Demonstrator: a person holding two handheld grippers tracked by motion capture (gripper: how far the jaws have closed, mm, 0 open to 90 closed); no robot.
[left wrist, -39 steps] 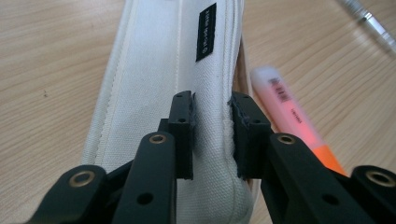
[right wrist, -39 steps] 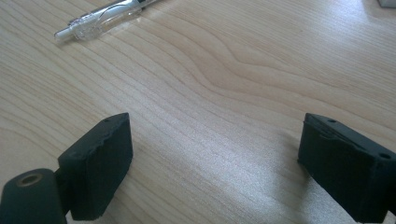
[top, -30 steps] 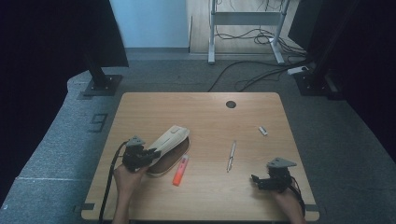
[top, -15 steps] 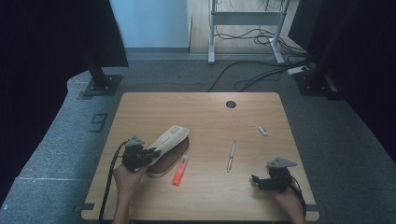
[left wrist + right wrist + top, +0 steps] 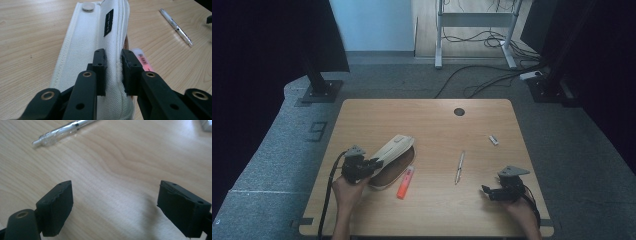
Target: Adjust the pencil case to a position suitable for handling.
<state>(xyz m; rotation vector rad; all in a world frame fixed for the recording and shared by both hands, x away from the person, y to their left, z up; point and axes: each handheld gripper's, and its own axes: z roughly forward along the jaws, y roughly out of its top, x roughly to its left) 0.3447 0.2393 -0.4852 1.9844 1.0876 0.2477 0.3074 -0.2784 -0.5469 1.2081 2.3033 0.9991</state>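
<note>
A cream fabric pencil case (image 5: 394,150) lies at the table's left, its upper side lifted off a brown inside. My left gripper (image 5: 374,163) is shut on that raised fabric; in the left gripper view the pads (image 5: 100,62) pinch the case (image 5: 95,37) along its seam. An orange highlighter (image 5: 405,182) lies just right of the case, and its end (image 5: 143,61) shows beside the jaw. My right gripper (image 5: 486,191) rests low near the front right, open. Its jaws have just been closing a little, with only bare wood between them (image 5: 115,202). A clear pen (image 5: 459,167) lies beyond it (image 5: 65,130).
A small white object (image 5: 493,140) lies at the right of the wooden table (image 5: 437,125). A dark round hole (image 5: 459,111) sits near the far edge. Bare wood stretches between the pen and the right gripper. Cables and stand legs cover the floor behind.
</note>
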